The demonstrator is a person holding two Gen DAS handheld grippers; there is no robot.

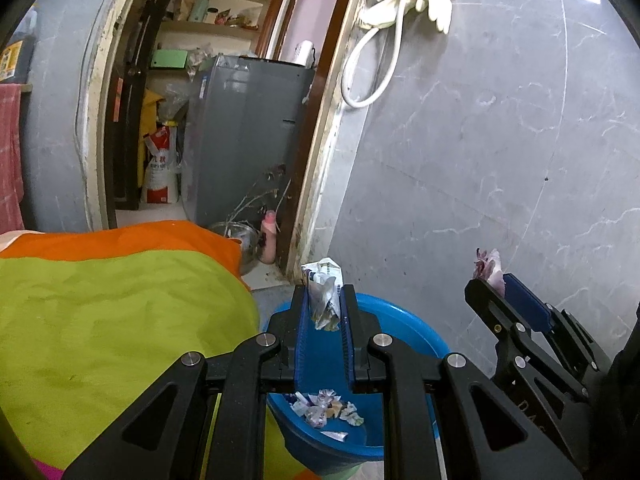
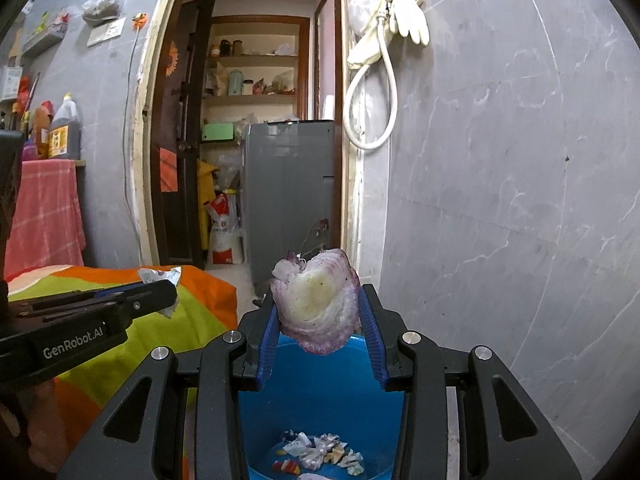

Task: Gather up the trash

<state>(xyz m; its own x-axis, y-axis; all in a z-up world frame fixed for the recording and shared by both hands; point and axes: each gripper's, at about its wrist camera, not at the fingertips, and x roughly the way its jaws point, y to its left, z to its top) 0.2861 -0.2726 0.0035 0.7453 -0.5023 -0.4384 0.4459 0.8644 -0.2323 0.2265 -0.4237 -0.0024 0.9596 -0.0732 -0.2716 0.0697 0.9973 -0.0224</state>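
Note:
My left gripper [image 1: 325, 300] is shut on a crumpled paper wrapper [image 1: 325, 294] and holds it above the blue basin [image 1: 416, 334]. My right gripper [image 2: 318, 312] is shut on a purple-white onion piece [image 2: 316, 300], also above the blue basin [image 2: 320, 400]. Several crumpled paper scraps [image 1: 326, 406] lie in the basin's bottom, also seen in the right wrist view [image 2: 320, 454]. The right gripper shows in the left wrist view [image 1: 496, 284], to the right of the left one. The left gripper shows at the left of the right wrist view [image 2: 160, 284].
A table with an orange and green cloth [image 1: 120, 312] stands left of the basin. A grey marbled wall [image 1: 500, 140] is on the right. An open doorway ahead shows a grey fridge [image 1: 244, 136] and shelves. A white hose and gloves [image 1: 400, 8] hang on the wall.

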